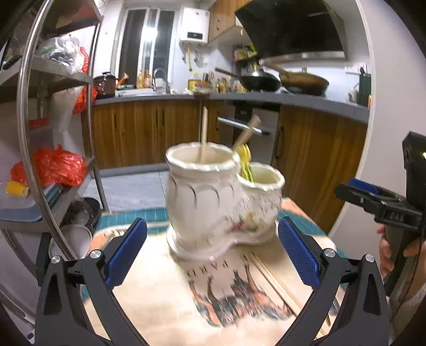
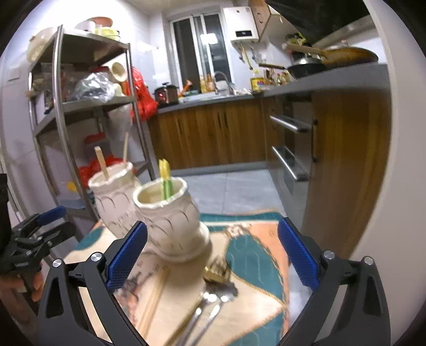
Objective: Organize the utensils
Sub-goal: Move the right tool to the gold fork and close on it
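Glossy ceramic holder (image 1: 213, 202), wooden chopsticks (image 1: 204, 133), shiny metal spoons (image 2: 207, 311), printed tablecloth (image 2: 253, 255)

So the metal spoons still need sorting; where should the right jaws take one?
Grip a metal spoon across its thin handle, coming down from above. It lies flat on the table just below the open right gripper, handle toward the camera, beside the chopsticks.

A small kitchen with pale walls (image 2: 159, 40) and a grey tiled floor (image 2: 234, 191). Wood-fronted cabinets (image 2: 213, 133) run under a grey counter (image 1: 293, 99) that turns a corner. A dark window (image 2: 197, 45) at the far end reflects a lamp, with a white water heater (image 2: 243, 24) beside it. A black range hood (image 1: 293, 26) hangs over two woks (image 1: 282, 79). A metal shelving rack (image 2: 87, 106) holds red bags (image 1: 58, 165).
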The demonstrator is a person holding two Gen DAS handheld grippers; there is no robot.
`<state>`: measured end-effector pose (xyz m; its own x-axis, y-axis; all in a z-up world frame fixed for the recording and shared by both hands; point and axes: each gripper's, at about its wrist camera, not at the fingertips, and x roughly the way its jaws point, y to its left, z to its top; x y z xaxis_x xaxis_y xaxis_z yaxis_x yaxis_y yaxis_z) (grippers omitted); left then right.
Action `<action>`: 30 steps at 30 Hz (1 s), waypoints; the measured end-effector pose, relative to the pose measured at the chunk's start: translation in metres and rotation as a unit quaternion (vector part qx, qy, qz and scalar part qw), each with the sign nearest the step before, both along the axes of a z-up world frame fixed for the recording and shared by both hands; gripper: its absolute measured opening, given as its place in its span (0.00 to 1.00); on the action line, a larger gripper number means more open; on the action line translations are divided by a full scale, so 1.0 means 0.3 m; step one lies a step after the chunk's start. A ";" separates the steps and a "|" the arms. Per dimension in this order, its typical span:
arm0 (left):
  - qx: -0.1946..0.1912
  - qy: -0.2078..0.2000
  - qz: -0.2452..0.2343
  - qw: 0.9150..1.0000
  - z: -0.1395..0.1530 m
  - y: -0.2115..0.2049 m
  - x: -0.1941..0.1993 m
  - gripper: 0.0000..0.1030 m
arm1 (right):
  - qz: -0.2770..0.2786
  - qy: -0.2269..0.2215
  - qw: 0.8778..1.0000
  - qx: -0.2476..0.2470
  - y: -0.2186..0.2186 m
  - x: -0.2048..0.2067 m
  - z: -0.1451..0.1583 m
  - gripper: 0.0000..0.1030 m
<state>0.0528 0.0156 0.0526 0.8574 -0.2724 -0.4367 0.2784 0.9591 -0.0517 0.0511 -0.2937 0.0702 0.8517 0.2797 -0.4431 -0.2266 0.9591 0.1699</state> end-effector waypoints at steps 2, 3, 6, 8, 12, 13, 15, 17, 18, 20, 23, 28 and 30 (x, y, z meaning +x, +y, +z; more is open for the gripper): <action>0.005 0.015 -0.003 1.000 -0.029 -0.016 -0.012 0.94 | -0.005 0.016 1.000 -0.001 -0.017 -0.007 -0.025 0.95; 0.007 0.022 -0.006 1.000 -0.042 -0.021 -0.017 0.94 | -0.006 0.020 1.000 -0.002 -0.022 -0.010 -0.033 0.95; 0.015 0.052 -0.012 0.998 -0.094 -0.047 -0.030 0.94 | -0.012 0.042 0.999 -0.017 -0.034 -0.014 -0.074 0.95; 0.016 0.069 -0.013 0.997 -0.127 -0.059 -0.033 0.94 | -0.017 0.057 0.998 -0.027 -0.036 -0.013 -0.101 0.95; 0.030 0.099 -0.022 0.994 -0.179 -0.101 -0.031 0.94 | -0.007 0.091 0.995 -0.034 -0.020 0.006 -0.154 0.95; 0.042 0.101 -0.021 0.994 -0.187 -0.110 -0.032 0.94 | -0.003 0.101 0.994 -0.037 -0.011 0.012 -0.168 0.95; 0.054 0.099 -0.015 0.994 -0.193 -0.113 -0.031 0.94 | 0.007 0.120 0.992 -0.041 0.007 0.024 -0.193 0.95; 0.056 0.102 -0.013 0.993 -0.199 -0.106 -0.027 0.94 | 0.015 0.129 0.991 -0.043 0.022 0.028 -0.206 0.93; 0.056 0.106 -0.013 0.993 -0.204 -0.103 -0.024 0.94 | 0.019 0.132 0.990 -0.044 0.029 0.029 -0.210 0.92; 0.057 0.112 -0.013 0.992 -0.212 -0.100 -0.020 0.94 | 0.029 0.138 0.989 -0.044 0.044 0.030 -0.218 0.82; 0.060 0.116 -0.014 0.991 -0.219 -0.101 -0.017 0.94 | 0.039 0.153 0.986 -0.047 0.067 0.037 -0.232 0.63; 0.066 0.117 -0.021 0.991 -0.225 -0.111 -0.019 0.94 | 0.057 0.180 0.982 -0.033 0.094 0.050 -0.255 0.39; 0.065 0.118 -0.023 0.991 -0.224 -0.112 -0.020 0.94 | 0.058 0.187 0.980 -0.030 0.101 0.059 -0.262 0.34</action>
